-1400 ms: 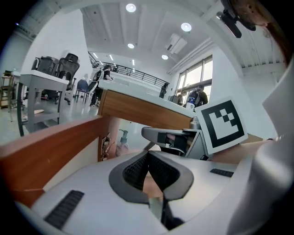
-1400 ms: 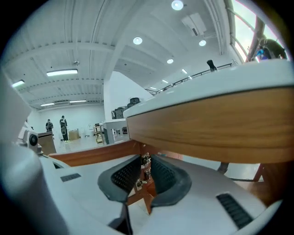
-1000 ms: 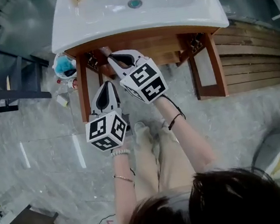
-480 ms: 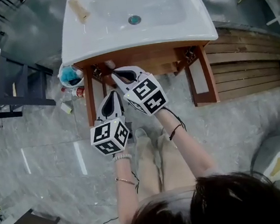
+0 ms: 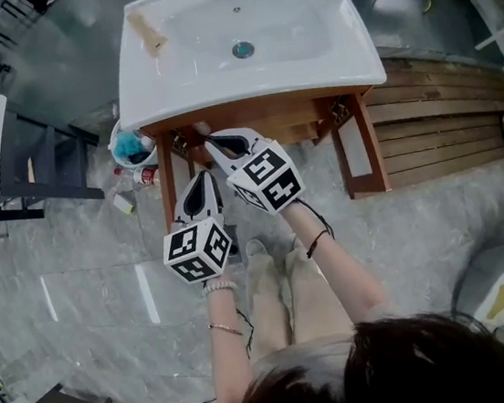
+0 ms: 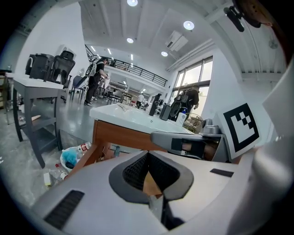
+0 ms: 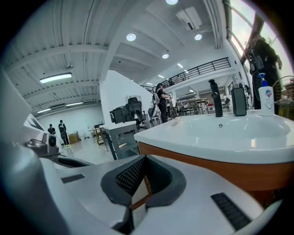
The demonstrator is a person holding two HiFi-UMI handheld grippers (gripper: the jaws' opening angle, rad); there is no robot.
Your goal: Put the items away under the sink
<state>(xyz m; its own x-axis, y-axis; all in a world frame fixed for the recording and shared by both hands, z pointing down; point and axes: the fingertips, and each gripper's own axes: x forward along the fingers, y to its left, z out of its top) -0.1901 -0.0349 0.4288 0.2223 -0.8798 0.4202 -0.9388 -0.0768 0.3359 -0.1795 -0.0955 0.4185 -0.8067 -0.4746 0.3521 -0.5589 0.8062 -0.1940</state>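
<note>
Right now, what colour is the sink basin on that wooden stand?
White. The sink basin shows best in the head view.

Bright, even light: ceiling lamps (image 6: 188,25) glowing, daylight through the far window (image 6: 202,71), sheen on the sink (image 5: 344,59), fisheye edges bending.

Glossy white sink (image 5: 163,88) on smooth brown wood cabinet (image 5: 313,107), polished grey stone-look floor (image 5: 88,282)
</note>
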